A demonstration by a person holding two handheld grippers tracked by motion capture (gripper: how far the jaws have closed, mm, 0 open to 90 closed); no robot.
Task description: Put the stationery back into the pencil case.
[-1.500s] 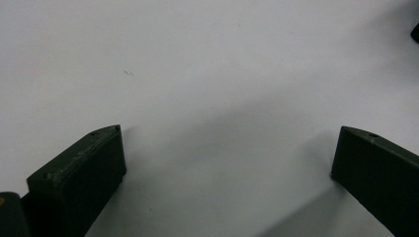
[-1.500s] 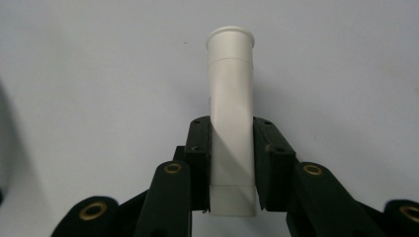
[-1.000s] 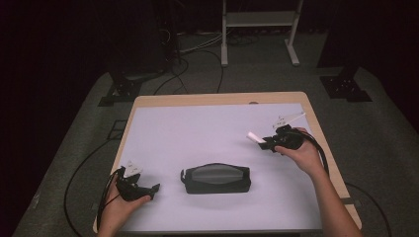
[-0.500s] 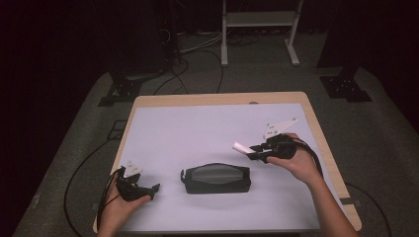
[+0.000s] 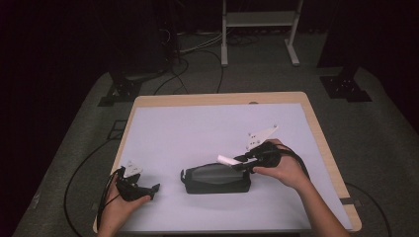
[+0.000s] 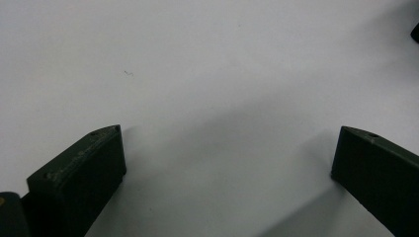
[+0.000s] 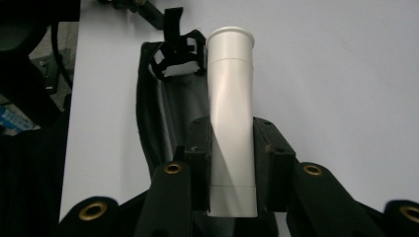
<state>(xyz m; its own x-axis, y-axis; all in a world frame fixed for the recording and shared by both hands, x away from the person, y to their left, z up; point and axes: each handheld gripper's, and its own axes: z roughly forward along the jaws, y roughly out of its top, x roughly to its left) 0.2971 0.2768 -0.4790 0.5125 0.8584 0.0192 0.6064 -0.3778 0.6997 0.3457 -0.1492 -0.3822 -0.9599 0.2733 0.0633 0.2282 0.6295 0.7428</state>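
Right gripper view: your right gripper [image 7: 231, 148] is pinching the white tube [image 7: 231, 98] mid-barrel; it looks light, stiff and slick, so keep gripping there. Beyond, at twelve o'clock, the soft black pouch [image 7: 168, 98] is lying open. Your left gripper [image 5: 132, 183] is resting spread.

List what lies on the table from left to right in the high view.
Left gripper, black with open jaws, resting on the pale table → black zippered fabric pouch → right gripper, clamped on a white cylindrical tube that points left above the pouch's right end.
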